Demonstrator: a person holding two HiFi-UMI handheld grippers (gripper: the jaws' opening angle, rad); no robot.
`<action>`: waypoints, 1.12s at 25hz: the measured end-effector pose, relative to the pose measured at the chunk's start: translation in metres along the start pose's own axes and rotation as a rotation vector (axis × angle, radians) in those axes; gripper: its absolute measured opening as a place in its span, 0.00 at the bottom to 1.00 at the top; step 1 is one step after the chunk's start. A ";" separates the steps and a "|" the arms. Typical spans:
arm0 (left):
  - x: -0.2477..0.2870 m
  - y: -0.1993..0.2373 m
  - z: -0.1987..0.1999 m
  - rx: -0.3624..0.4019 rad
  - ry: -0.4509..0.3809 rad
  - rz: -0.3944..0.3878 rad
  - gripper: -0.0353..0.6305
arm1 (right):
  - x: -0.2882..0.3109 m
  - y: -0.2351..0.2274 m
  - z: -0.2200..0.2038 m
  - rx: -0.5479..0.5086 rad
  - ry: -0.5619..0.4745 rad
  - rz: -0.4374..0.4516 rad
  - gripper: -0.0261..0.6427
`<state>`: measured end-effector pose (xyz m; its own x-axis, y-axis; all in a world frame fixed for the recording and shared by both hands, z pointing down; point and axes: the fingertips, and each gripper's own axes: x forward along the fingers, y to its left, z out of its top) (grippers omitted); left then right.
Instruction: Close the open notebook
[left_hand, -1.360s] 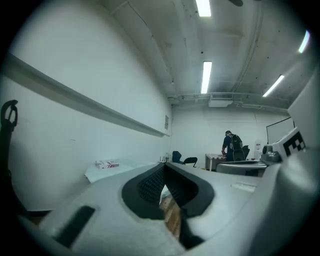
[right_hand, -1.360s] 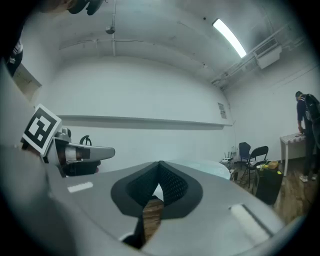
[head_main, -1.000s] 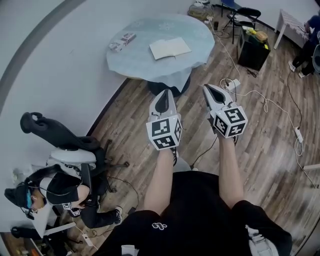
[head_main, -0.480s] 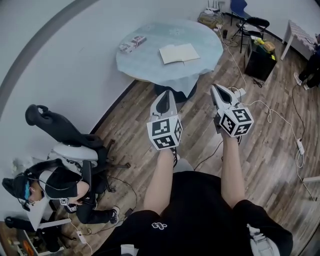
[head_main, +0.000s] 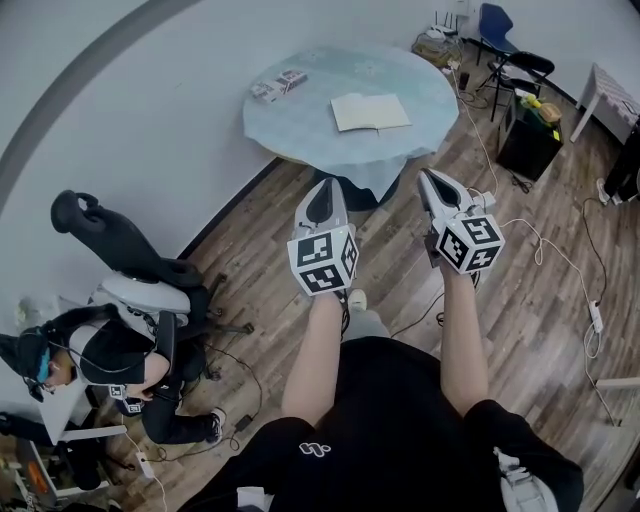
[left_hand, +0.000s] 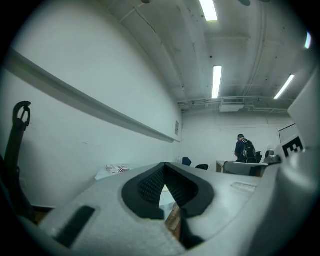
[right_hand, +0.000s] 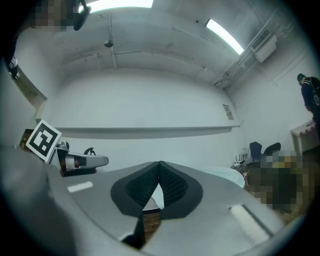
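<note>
An open notebook with pale pages lies flat on the round table covered in a light blue cloth, far ahead in the head view. My left gripper and right gripper are held out side by side above the wooden floor, well short of the table. Both point level toward it. In each gripper view the tips of the dark pads meet with nothing between them. From the gripper views the notebook cannot be made out.
A small printed box lies at the table's far left. A person sits on the floor by an office chair at the left. Cables and a power strip run over the floor at the right; a black bin and folding chairs stand behind.
The table and notebook have shifted to the right in the head view. Both grippers have edged up and forward, still side by side and shut.
</note>
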<state>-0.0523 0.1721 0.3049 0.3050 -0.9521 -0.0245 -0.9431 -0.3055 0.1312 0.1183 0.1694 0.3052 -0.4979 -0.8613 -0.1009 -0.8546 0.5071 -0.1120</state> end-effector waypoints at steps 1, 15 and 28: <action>0.004 0.001 -0.001 -0.003 -0.001 0.001 0.06 | 0.000 -0.005 0.001 -0.001 -0.003 -0.005 0.05; 0.133 0.023 -0.029 -0.019 0.025 -0.029 0.06 | 0.065 -0.116 -0.001 -0.056 -0.040 -0.149 0.05; 0.318 0.097 -0.075 -0.054 0.150 0.019 0.06 | 0.240 -0.178 -0.038 -0.127 0.077 -0.062 0.05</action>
<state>-0.0367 -0.1590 0.3845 0.3074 -0.9432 0.1263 -0.9416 -0.2824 0.1832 0.1457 -0.1284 0.3385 -0.4490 -0.8933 -0.0206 -0.8935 0.4489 0.0106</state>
